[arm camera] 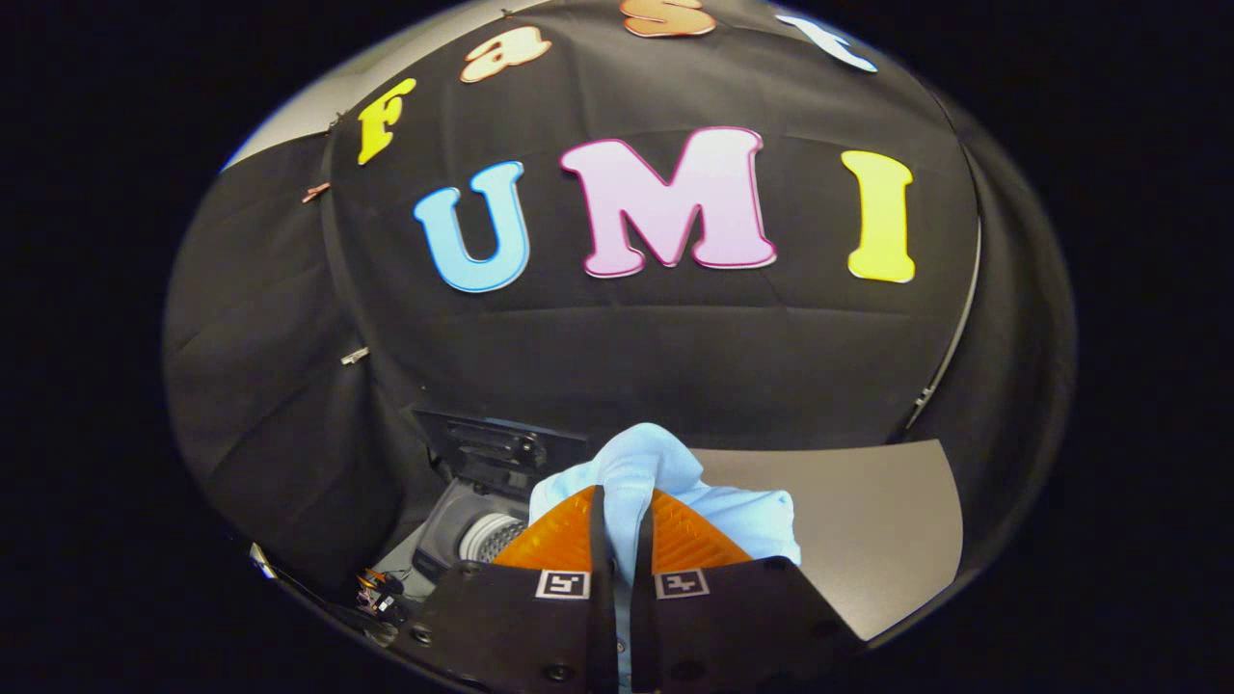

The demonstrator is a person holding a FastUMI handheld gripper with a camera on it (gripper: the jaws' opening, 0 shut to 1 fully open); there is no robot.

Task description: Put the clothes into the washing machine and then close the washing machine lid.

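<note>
Now your gripper (622, 525) is clenched on the pale blue, soft cloth garment (665, 482): both fingers (564, 535) press close together with a fold of the fabric pinched in the narrow gap between them. You have the cloth bunched up over and beyond the fingertips, with more of it spilling to the right side of the fingers. Just ahead and to the left of your fingers sits the small grey top-loading washing machine (453, 530), its dark lid (492, 443) tilted up and the perforated metal drum (492, 535) showing inside. The garment hangs beside the opening, above the flat grey tabletop (868, 520).
</note>
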